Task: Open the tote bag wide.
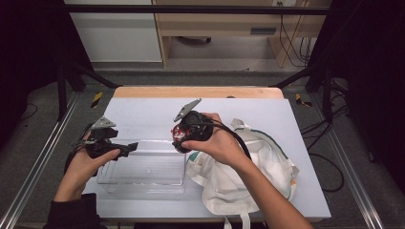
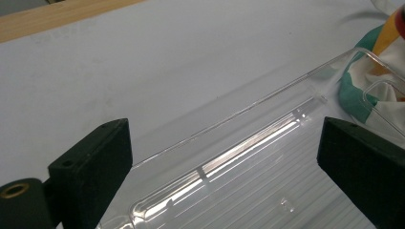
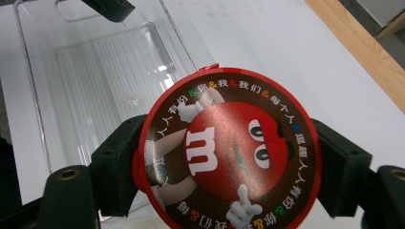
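A round red candy tin [image 3: 229, 152], its lid printed with a red cartoon character, is clamped at its sides by my right gripper [image 3: 230, 164]. In the high view the tin [image 1: 178, 132] and right gripper [image 1: 184, 139] hover at the right far corner of a clear plastic bin [image 1: 143, 169]. In the right gripper view the bin [image 3: 95, 71] lies below and beyond the tin. My left gripper [image 1: 130, 148] rests at the bin's left far rim. Its jaws stand wide apart, the left gripper [image 2: 224, 162] straddling the bin's rim [image 2: 248, 138] without pressing on it.
A white tote bag [image 1: 253, 162] with green trim lies crumpled right of the bin, and its fabric [image 2: 365, 90] touches the bin's end. The white table mat [image 1: 143, 109] is bare behind the bin, and a wooden edge [image 1: 196, 92] runs along the far side.
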Tool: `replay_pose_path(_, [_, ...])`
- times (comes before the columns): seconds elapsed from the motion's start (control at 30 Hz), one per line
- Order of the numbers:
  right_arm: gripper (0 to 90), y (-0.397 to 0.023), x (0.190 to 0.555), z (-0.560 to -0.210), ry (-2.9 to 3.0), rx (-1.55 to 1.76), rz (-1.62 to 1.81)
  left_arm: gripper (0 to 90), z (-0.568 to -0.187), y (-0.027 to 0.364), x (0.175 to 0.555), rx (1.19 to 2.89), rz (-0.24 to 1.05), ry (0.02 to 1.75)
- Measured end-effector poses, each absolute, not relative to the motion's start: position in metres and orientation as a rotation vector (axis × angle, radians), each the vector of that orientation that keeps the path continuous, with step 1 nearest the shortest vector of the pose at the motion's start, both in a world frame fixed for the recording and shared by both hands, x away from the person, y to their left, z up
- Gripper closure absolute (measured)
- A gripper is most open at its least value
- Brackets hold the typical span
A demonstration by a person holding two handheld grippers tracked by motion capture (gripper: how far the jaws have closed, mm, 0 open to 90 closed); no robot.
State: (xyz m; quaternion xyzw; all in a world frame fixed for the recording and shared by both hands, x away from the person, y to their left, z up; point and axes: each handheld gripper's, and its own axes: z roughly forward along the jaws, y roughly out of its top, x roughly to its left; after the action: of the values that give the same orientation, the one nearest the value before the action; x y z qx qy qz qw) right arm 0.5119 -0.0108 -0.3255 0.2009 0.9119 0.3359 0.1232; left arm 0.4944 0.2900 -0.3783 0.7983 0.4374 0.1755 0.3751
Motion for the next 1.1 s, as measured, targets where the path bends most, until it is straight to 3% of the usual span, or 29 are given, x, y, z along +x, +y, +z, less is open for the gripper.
replay_pose_path(1.1, [23.9, 0.018, 0.512, -0.356, 2.717, 0.529, 0.964, 4.0, -0.378, 0.294, 0.493, 2.043, 0.449, 1.124])
